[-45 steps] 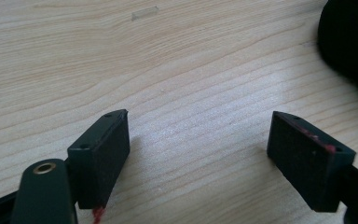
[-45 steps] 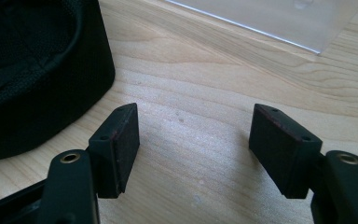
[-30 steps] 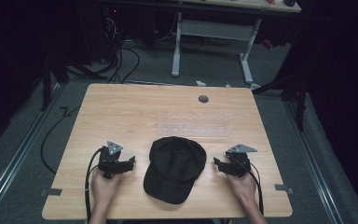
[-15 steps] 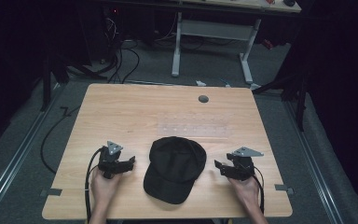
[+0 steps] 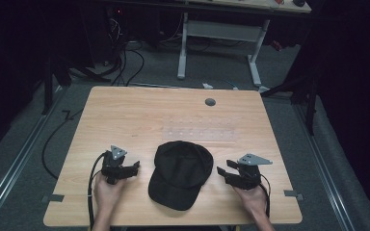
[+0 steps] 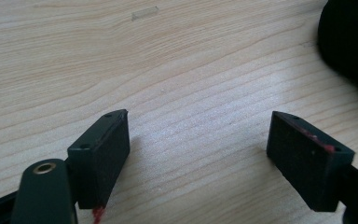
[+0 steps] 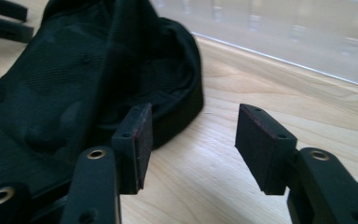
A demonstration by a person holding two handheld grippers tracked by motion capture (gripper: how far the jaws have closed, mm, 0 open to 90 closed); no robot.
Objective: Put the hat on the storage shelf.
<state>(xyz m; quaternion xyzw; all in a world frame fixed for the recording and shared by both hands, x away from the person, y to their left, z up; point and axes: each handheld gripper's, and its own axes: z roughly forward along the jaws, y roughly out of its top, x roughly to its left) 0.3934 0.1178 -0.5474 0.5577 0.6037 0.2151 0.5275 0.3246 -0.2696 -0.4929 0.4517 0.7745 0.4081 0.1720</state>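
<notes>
High view: the black cap lies on the wooden table near its front edge, between the left gripper and the right gripper, touching neither.

Left gripper view: jaws spread wide over bare wood, nothing between them.

Right gripper view: jaws apart, having just been closing; nothing between them, the cap just beside one jaw.

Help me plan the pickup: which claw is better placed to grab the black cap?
Probably the right claw: it is open, its jaws have just been closing, and the cap lies right beside it. The left claw faces bare table.
</notes>
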